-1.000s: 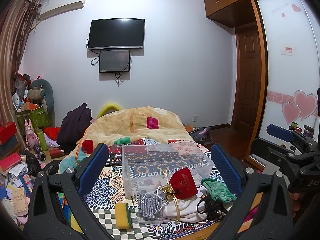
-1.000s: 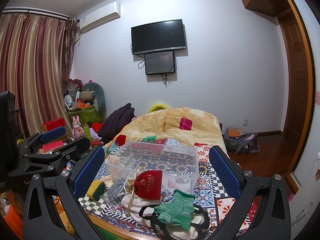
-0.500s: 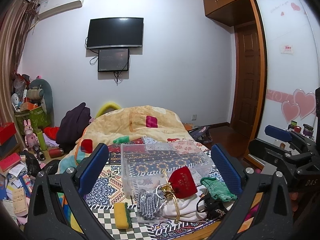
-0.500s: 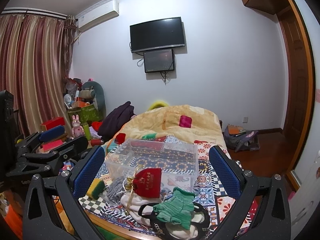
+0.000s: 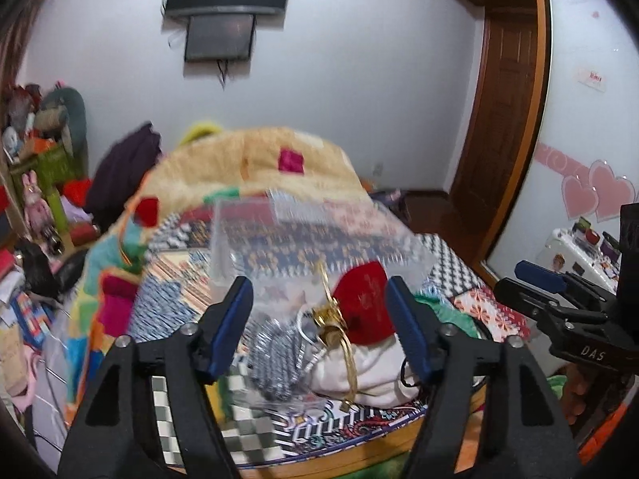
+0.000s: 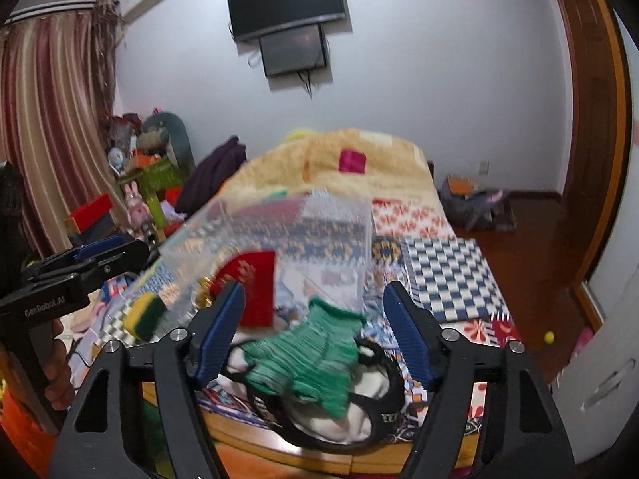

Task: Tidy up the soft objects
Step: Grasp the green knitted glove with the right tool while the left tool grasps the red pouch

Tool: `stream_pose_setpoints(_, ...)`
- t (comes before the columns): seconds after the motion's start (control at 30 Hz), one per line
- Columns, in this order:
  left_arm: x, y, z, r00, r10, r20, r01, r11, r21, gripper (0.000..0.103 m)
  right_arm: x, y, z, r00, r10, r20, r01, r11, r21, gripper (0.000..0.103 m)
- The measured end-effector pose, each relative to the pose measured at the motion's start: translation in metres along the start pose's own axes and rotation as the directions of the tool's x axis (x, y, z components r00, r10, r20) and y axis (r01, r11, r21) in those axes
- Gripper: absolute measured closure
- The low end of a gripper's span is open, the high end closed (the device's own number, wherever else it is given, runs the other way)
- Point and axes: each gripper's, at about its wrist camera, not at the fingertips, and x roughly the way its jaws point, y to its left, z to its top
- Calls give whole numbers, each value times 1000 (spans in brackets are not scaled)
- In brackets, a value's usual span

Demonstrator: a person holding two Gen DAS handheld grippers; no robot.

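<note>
Both tools are being lowered toward the heap of soft things at the foot of the bed [image 6: 447,263], so the step in hand reads as the approach to a first pick. To do it well, each should settle on one item, come in over its top and bite a single layer, not the cords tangled beneath.

The left hand-held gripper [image 5: 319,321] has its jaws closing with nothing yet between the pads. The grey knitted piece [image 5: 275,355] lies just past its tips at about 7 o'clock, the red drawstring pouch [image 5: 361,305] at 2 o'clock, its gold cord [image 5: 333,319] trailing over a white cloth [image 5: 359,371].

The right hand-held gripper [image 6: 315,329] is likewise closing on air. The green knitted glove [image 6: 311,355] sits right between and under its tips at 6 o'clock, draped over a black strap [image 6: 379,411].

The clear plastic bin [image 6: 279,231], the likely destination, stands beyond at 12 o'clock, and a yellow-green sponge [image 6: 145,315] lies off at 9 o'clock.
</note>
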Motion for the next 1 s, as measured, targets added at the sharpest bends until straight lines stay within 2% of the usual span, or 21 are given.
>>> stream_pose_setpoints(0.23, 50, -16, -11, 994, -16, -106, 17, 1000, 11, 38, 22, -9, -10, 994, 40, -106, -36, 998, 42, 34)
stream_pose_setpoints(0.43, 78, -23, -13, 989, -1, -150, 4, 1000, 24, 38, 39, -6, -19, 982, 63, -179, -56, 998, 42, 36)
stream_pose_setpoints(0.53, 86, -21, -13, 986, 0, -166, 4, 1000, 21, 43, 43, -1, -21, 977, 75, -200, -71, 997, 27, 55)
stream_pose_setpoints(0.6, 92, -19, -15, 982, -6, -186, 9, 1000, 16, 51, 45, 0, -22, 974, 81, -210, -79, 997, 20, 62)
stream_pose_setpoints(0.77, 91, -13, -19, 981, -44, -189, 44, 999, -3, 68, 45, 3, -22, 974, 87, -208, -87, 996, 11, 87)
stream_pose_setpoints(1.0, 67, -16, -21, 992, -29, -121, 35, 998, 44, 77, 34, 0, -15, 984, 96, -149, -92, 995, 31, 94)
